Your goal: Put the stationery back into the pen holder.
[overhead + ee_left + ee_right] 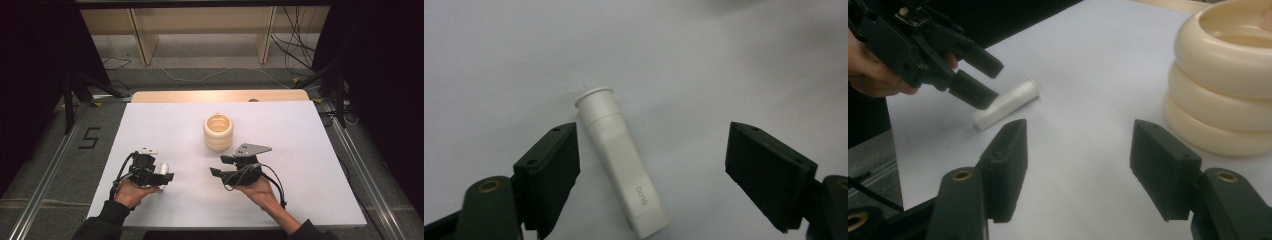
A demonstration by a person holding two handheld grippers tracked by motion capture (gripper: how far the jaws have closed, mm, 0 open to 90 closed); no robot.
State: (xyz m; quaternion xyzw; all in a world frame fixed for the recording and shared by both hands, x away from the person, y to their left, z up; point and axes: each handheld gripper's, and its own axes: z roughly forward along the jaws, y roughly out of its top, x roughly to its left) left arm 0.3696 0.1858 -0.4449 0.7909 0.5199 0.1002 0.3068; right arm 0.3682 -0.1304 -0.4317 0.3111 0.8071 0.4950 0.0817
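1. Hovering my left gripper [651,175] with jaws spread wide, I see the white tube [621,162] lying loose between them on the desk [300,150].
2. My right gripper [1078,170] gapes empty, near the cream ringed pot [1228,80].

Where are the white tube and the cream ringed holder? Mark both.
white tube [620,160]: left gripper view, middle of its body, lying on the table.
cream ringed holder [218,132]: high view, its outer wall, middle ring.

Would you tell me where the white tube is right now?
The white tube lies on the table's left side, between the left tongs' open jaws, left of the cream ringed pot.
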